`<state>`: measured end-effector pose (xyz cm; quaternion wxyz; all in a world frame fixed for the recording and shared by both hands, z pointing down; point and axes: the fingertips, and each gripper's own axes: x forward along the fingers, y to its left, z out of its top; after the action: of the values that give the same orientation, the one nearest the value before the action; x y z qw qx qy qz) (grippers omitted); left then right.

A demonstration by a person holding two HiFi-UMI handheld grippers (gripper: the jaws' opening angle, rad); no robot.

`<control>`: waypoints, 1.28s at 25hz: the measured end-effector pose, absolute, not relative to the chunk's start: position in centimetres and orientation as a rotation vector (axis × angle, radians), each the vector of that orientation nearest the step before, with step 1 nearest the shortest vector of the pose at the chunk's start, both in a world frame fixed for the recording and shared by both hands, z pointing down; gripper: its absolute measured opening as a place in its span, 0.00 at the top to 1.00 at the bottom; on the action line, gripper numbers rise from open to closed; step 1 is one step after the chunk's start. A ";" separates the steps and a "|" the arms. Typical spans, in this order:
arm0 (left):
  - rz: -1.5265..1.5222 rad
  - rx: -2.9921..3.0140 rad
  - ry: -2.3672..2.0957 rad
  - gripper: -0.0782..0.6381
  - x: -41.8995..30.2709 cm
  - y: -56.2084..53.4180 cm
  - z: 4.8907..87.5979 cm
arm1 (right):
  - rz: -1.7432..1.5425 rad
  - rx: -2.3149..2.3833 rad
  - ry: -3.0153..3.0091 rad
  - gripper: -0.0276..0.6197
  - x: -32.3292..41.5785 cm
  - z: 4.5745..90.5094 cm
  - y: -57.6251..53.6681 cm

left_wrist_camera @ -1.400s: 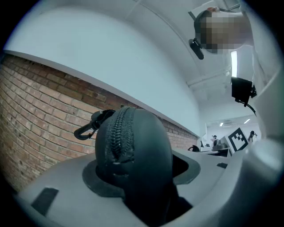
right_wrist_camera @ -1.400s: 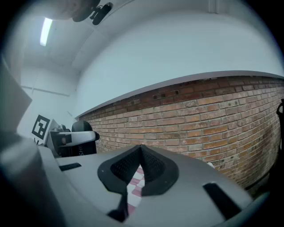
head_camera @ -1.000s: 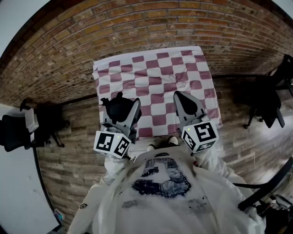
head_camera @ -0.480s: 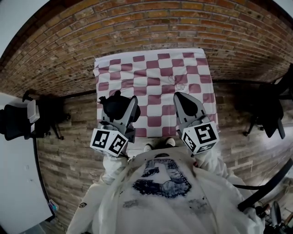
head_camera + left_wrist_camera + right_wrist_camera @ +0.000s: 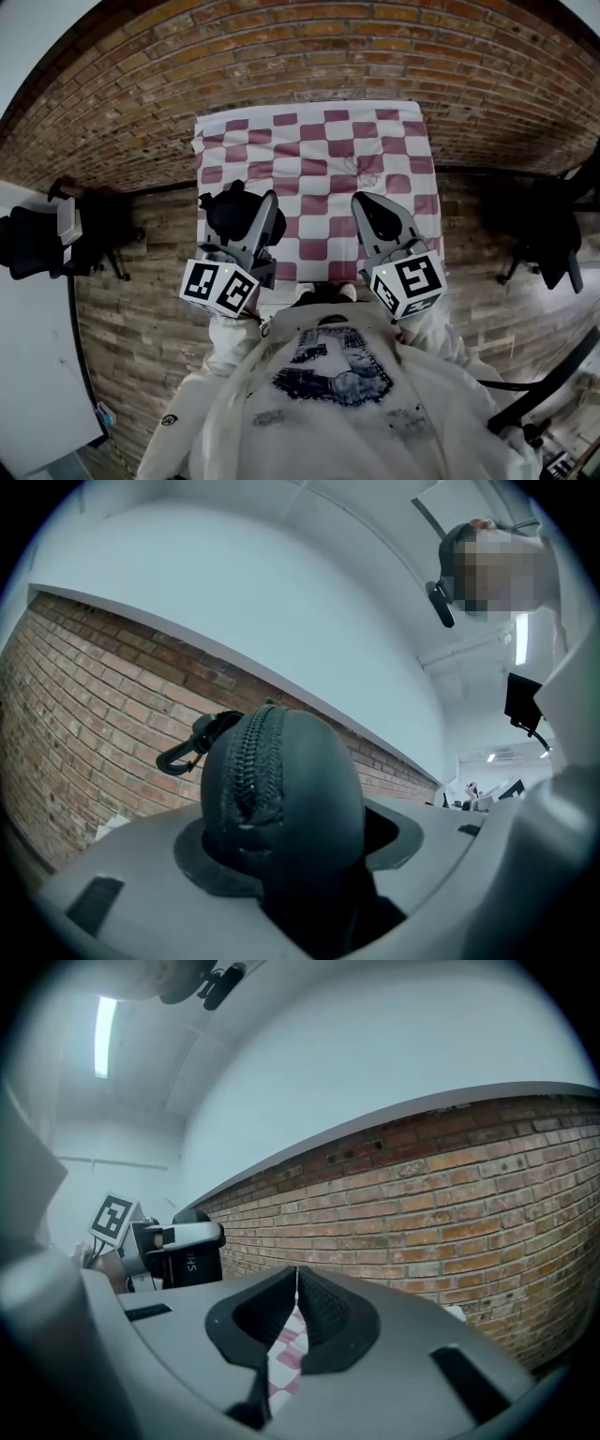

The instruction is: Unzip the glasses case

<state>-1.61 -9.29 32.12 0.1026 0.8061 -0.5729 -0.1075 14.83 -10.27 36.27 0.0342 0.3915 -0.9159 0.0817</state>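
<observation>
Case (image 5: 281, 789) clamped in left hand-held gripper (image 5: 248, 217), zip (image 5: 246, 761) running vertically up the frame; right hand-held gripper (image 5: 364, 206), closed and empty, sits frame-right, level with it.

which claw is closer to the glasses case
Left. The left claw is clamped on the glasses case; the right claw is shut and empty, off to its right.

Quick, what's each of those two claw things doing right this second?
Left gripper: closed on the dark glasses case.
Right gripper: closed, with nothing in it.
</observation>
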 end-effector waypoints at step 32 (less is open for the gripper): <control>-1.071 2.007 -0.993 0.49 -10.3 -13.6 32.0 | 0.120 0.993 -2.831 0.80 0.9 35.8 -7.0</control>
<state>-10.27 -13.56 31.99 0.3238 0.7649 -0.3785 -0.4084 0.85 -7.02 35.84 0.0697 0.3298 -0.9406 0.0400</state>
